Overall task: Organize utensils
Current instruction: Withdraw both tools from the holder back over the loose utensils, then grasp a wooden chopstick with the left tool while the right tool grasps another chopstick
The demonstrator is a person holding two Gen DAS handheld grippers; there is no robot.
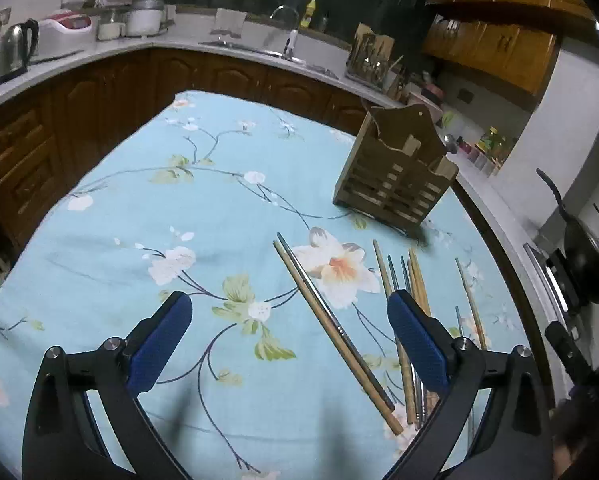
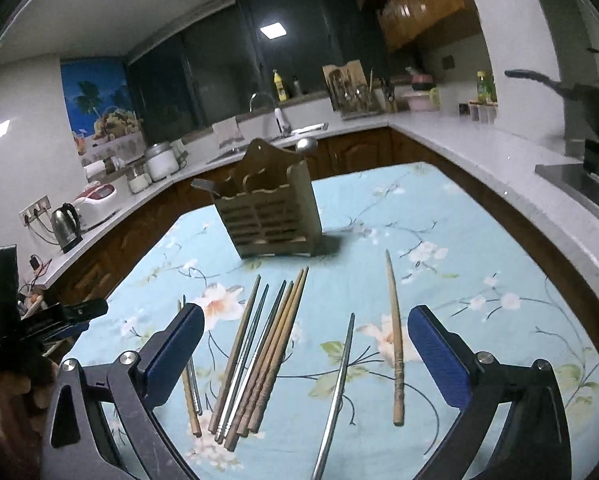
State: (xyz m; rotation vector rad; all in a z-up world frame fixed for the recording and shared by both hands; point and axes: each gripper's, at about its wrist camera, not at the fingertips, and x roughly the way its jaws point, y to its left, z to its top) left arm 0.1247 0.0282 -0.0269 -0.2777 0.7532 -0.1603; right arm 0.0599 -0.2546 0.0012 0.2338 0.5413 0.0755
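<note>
A slatted wooden utensil holder [image 1: 395,178] [image 2: 269,212] stands upright on the floral blue tablecloth. Several wooden and metal chopsticks lie loose before it. In the left wrist view a wooden and metal pair [image 1: 331,332] lies diagonally between the fingers of my left gripper [image 1: 289,338], which is open and holds nothing; more chopsticks [image 1: 411,320] lie by its right finger. In the right wrist view a bundle of chopsticks [image 2: 259,352], a lone metal chopstick [image 2: 337,392] and a lone wooden chopstick [image 2: 395,344] lie between the open fingers of my right gripper [image 2: 305,348]. My left gripper [image 2: 59,316] shows at far left.
The table [image 1: 179,208] sits inside a U-shaped kitchen counter [image 2: 479,140] with dark wood cabinets. On the counter are a kettle [image 1: 13,50], a rice cooker [image 1: 65,28], a sink with tap [image 2: 277,120], a utensil rack [image 2: 349,88] and a black pan on the stove [image 1: 583,256].
</note>
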